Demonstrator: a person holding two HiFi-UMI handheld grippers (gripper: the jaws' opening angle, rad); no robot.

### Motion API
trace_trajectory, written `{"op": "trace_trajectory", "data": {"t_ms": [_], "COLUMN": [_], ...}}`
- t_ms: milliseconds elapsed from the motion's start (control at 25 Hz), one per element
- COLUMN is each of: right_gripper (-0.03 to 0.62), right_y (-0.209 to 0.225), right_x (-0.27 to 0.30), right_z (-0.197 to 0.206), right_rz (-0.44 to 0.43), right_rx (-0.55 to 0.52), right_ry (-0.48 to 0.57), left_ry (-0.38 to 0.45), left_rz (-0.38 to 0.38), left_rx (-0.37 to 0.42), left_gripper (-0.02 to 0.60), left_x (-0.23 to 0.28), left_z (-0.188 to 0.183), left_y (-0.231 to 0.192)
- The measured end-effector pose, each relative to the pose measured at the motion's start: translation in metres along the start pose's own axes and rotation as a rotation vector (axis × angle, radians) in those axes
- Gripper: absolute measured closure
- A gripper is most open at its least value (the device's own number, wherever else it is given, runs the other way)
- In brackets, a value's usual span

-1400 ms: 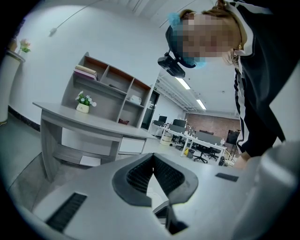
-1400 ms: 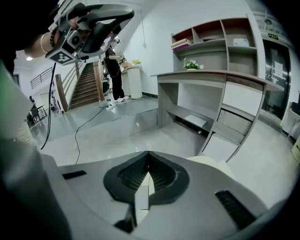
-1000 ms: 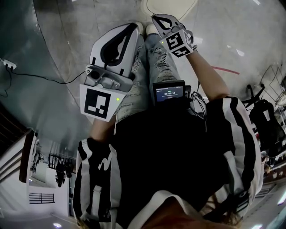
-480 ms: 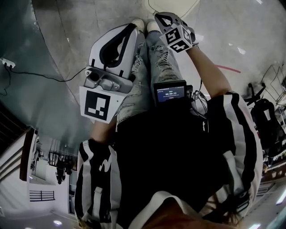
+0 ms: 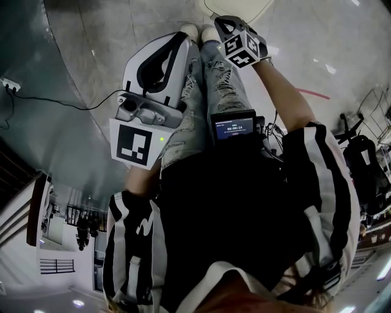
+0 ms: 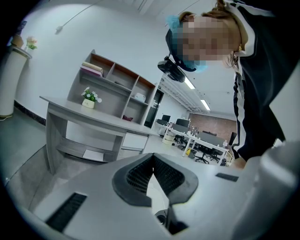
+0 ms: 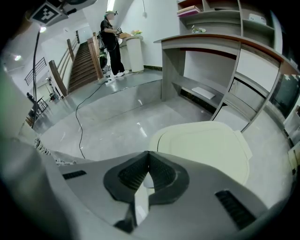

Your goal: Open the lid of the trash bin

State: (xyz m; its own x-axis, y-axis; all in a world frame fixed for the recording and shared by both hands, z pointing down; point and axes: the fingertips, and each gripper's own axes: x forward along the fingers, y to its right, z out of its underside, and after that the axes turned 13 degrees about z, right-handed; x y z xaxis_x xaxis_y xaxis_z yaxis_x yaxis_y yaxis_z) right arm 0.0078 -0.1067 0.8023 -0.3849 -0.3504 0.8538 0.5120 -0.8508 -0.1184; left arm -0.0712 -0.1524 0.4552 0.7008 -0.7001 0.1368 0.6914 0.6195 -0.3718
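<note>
The trash bin's cream lid lies closed, flat on top of the bin, just beyond my right gripper in the right gripper view. In the head view only a slice of the lid shows at the top edge. My right gripper is held out toward it with its jaws shut and nothing between them. My left gripper hangs by the person's left leg, away from the bin. In the left gripper view its jaws meet at the tips, empty, and point out into the room.
A grey desk with shelves stands right behind the bin. A black cable runs across the glossy floor at the left. Stairs and a standing person are far back. Office tables and chairs fill the distance.
My right gripper has moved a little farther out, toward the bin at the top of the head view. The left gripper has barely moved.
</note>
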Motion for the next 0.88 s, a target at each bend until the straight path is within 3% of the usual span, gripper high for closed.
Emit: {"op": "trace_trajectory", "data": {"t_ms": [880], "right_gripper": [0.589], "right_y": [-0.004], "right_x": [0.015], "right_z": [0.032], "right_rz": [0.014], "right_rx": [-0.044], "right_ry": [-0.162], "left_ry": [0.001], "left_rz": [-0.007], "left_rx": [-0.015], "left_gripper": [0.577], "left_x": [-0.001], "left_z": [0.003], "left_y": [-0.001]}}
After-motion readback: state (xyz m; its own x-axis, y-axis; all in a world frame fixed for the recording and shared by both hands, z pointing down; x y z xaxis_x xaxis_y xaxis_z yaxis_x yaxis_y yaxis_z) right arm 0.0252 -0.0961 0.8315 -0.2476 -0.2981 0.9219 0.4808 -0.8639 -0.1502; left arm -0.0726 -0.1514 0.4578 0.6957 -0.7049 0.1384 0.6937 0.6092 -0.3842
